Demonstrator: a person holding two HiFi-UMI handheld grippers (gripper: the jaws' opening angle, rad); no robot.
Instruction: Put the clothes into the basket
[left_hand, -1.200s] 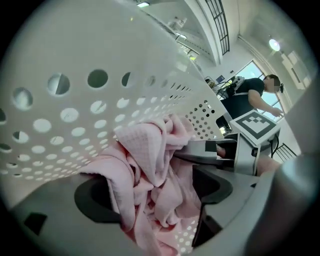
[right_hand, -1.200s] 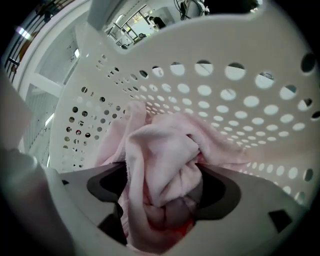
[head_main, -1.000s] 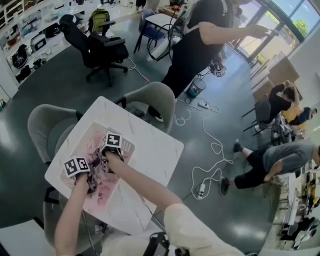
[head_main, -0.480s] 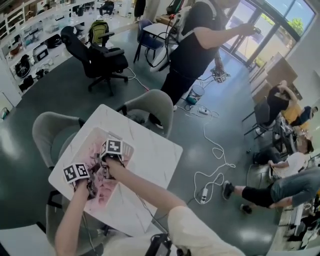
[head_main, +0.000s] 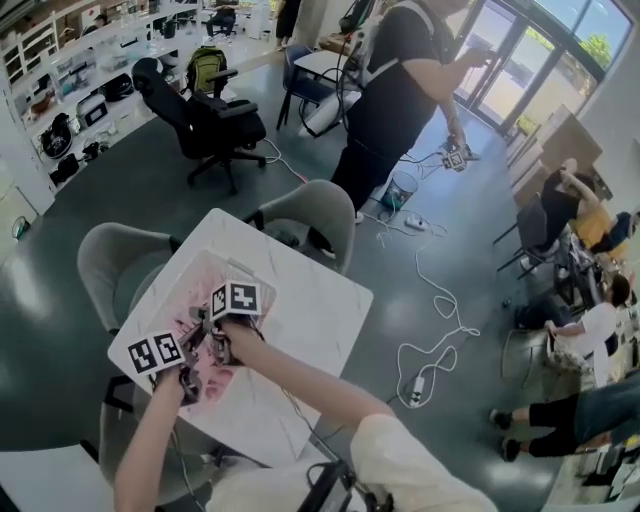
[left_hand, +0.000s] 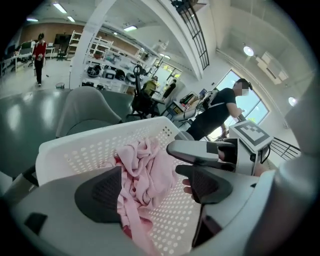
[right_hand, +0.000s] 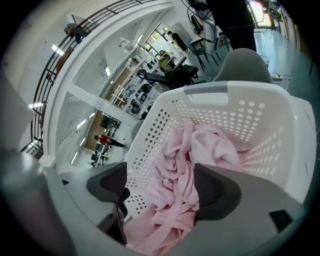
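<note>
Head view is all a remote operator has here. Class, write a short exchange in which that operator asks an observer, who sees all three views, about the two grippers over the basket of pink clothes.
Operator: The marker cubes hide the jaws from me. Are they shut on anything?
Observer: The left gripper is open. Its jaws stand apart, and the clothes show between them.
Operator: And the other one?
Observer: The right gripper is open too, with its jaws wide over the clothes.
Operator: Are the clothes inside or hanging out?
Observer: What both gripper views show of them lies inside the basket, heaped on its perforated floor.
</note>
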